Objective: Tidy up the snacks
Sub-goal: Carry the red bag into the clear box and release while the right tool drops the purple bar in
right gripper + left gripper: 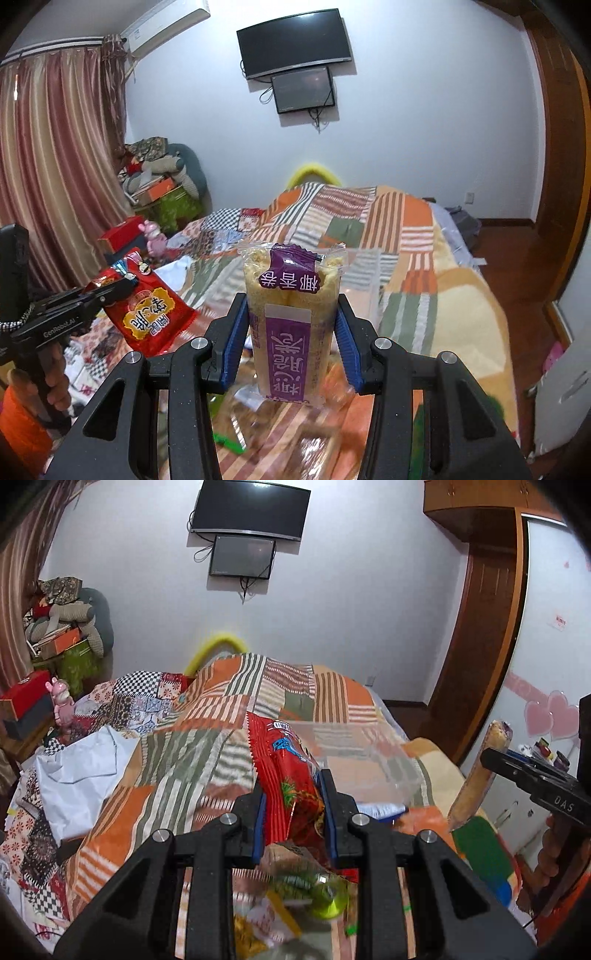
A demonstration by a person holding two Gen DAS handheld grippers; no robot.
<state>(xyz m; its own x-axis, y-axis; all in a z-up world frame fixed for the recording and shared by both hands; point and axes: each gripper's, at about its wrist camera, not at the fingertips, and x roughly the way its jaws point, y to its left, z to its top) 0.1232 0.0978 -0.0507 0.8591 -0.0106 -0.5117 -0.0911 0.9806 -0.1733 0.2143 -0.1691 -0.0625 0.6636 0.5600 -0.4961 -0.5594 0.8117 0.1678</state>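
My left gripper (292,781) is shut on a red snack packet (288,771), held edge-on above the bed; the same red packet (149,306) shows at the left of the right wrist view, clamped in the left gripper (122,286). My right gripper (291,310) is shut on a clear packet of yellow rice rolls with a purple label (290,321), held upright. That packet (480,775) also hangs at the right of the left wrist view, in the right gripper (487,757). A clear plastic box (365,760) lies on the bed just beyond the red packet.
A patchwork quilt (369,221) covers the bed. Loose snack packets (295,897) lie blurred below the grippers. White cloth (81,771) lies at the left, a cluttered pile of boxes and toys (159,184) by the curtain, and a wardrobe door (546,664) at the right.
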